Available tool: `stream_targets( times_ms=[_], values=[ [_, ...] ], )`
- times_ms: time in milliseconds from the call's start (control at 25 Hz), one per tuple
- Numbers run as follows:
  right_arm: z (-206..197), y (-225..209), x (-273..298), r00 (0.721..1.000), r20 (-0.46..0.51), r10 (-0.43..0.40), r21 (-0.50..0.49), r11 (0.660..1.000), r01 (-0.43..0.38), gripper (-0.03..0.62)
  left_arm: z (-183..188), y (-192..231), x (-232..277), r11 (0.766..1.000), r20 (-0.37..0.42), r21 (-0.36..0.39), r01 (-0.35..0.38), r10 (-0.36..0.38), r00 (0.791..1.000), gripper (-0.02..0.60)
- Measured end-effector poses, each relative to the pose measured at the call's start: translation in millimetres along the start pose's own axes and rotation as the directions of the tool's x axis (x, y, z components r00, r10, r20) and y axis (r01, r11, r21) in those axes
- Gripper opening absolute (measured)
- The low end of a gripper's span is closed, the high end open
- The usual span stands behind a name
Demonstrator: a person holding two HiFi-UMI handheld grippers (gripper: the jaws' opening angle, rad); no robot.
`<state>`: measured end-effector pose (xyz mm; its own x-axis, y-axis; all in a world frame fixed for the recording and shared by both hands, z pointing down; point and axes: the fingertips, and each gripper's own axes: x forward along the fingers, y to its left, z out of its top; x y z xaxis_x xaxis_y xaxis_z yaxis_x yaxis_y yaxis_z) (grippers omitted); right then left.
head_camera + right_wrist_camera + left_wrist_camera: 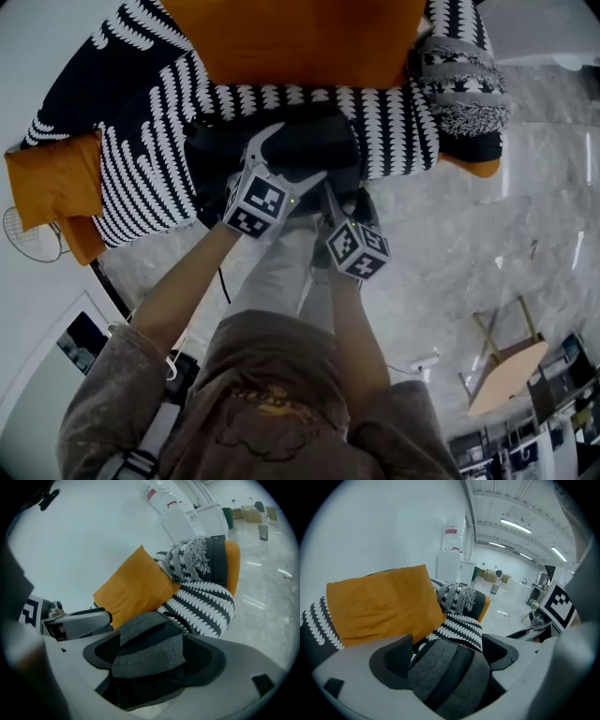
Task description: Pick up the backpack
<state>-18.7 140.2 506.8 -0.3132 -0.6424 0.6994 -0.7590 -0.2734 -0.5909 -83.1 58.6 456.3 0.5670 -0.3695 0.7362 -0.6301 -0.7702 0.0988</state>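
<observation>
A dark grey backpack lies on a black-and-white patterned sofa, below an orange cushion. Both grippers are down on it side by side. My left gripper is at the backpack's left part, its marker cube toward me. In the left gripper view the jaws stand wide apart, and grey backpack fabric bulges up between the pads. My right gripper is at the front right of the backpack. Its jaws are also wide, with a fold of grey fabric lying between them. Neither pair of pads visibly pinches the fabric.
A fringed patterned throw lies on the sofa's right arm, and a second orange cushion on its left end. A wooden stool stands on the marble floor at the right. A racket lies by the wall.
</observation>
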Motion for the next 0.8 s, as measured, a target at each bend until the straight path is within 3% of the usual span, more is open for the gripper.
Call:
stream_targets(
  times_ms=[400,640,800],
  values=[
    [-44,-31,39,0.989,-0.140,-0.047,0.127,0.990,0.065,0.421,-48,12,47,0.997,-0.152,0.065,0.039,-0.029,0.988,0.468],
    [-61,-40,46,0.981,-0.179,-0.070,0.218,0.970,0.109,0.401,-62,27,73,0.995,-0.215,0.099,0.031,-0.009,0.977,0.468],
    [-64,-37,56,0.981,-0.181,-0.073,0.225,0.968,0.114,0.370,-71,33,82,0.991,-0.248,0.127,0.032,0.000,0.969,0.468]
  ],
)
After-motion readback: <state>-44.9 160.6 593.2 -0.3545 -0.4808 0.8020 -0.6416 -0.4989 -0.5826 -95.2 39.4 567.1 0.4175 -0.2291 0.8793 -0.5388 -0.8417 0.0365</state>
